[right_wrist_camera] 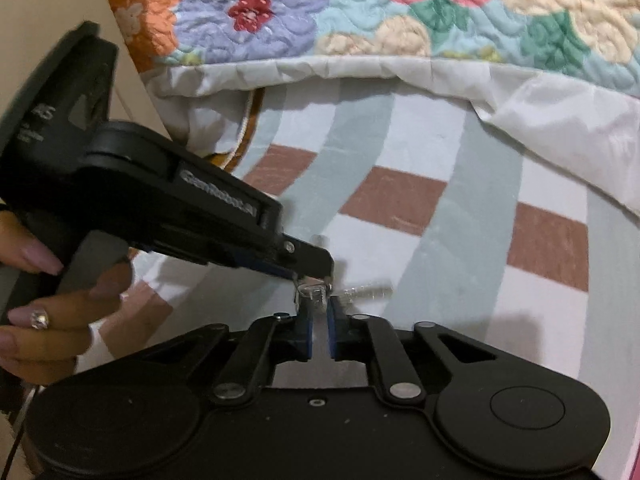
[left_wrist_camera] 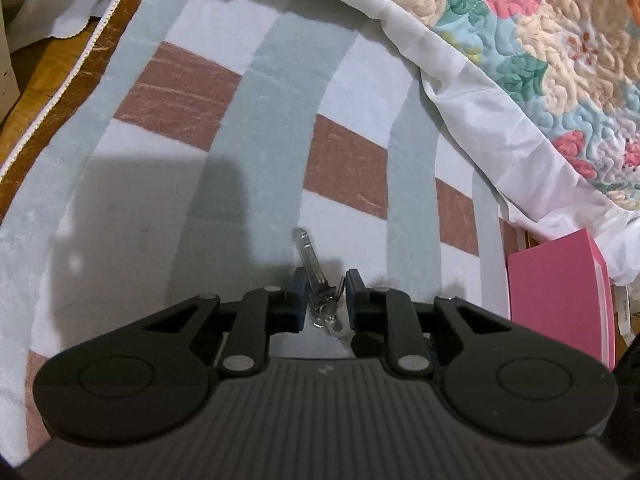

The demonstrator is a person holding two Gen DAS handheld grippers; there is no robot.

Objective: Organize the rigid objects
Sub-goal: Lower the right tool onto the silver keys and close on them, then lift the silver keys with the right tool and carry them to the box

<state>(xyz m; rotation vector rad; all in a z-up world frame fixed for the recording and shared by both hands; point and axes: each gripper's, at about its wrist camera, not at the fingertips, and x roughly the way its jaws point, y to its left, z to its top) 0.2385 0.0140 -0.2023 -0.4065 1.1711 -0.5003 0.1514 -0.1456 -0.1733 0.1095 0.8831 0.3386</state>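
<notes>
A clear plastic hair clip (left_wrist_camera: 307, 258) with a metal spring is caught between the blue pads of my left gripper (left_wrist_camera: 326, 286), which is shut on it just above the striped rug (left_wrist_camera: 280, 120); its long tip pokes out ahead of the fingers. In the right wrist view the left gripper (right_wrist_camera: 316, 270) reaches in from the left, holding the clear clip (right_wrist_camera: 314, 292), whose transparent end (right_wrist_camera: 370, 291) sticks out to the right. My right gripper (right_wrist_camera: 319, 308) comes from below, its pads nearly together and pinching the clip's lower part.
A floral quilt (left_wrist_camera: 540, 40) with a white sheet edge (left_wrist_camera: 460, 100) hangs along the right. A pink box (left_wrist_camera: 560, 300) stands on the rug beside it. Wooden floor (left_wrist_camera: 48, 80) borders the rug on the left. A person's fingers (right_wrist_camera: 48, 320) hold the left gripper's handle.
</notes>
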